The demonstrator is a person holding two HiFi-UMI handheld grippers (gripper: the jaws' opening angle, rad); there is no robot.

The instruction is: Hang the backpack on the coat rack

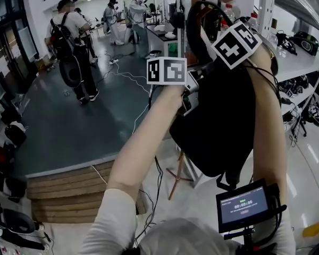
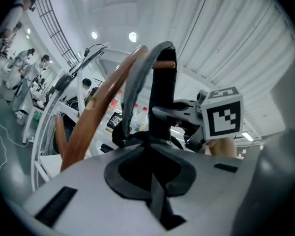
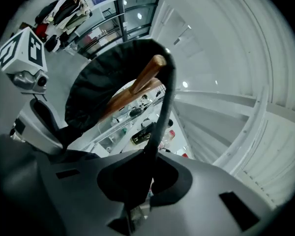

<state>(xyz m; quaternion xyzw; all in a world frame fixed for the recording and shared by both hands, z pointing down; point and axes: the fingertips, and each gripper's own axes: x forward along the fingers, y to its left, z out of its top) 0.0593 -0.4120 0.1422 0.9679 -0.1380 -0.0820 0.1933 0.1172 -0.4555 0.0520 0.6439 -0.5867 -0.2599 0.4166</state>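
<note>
I hold a black backpack up in front of me with both grippers. Its carry loop rises beside the top of the wooden coat rack, whose legs show below the bag. The left gripper's marker cube and the right gripper's cube flank the bag's top. My left gripper is shut on a black strap, beside a brown rack peg. My right gripper is shut on the loop strap, which arches over a peg tip.
White shelving with gear stands close on the right. Wooden steps lie at the lower left, with cables on the dark floor. Several people stand farther back. A small monitor sits near my chest.
</note>
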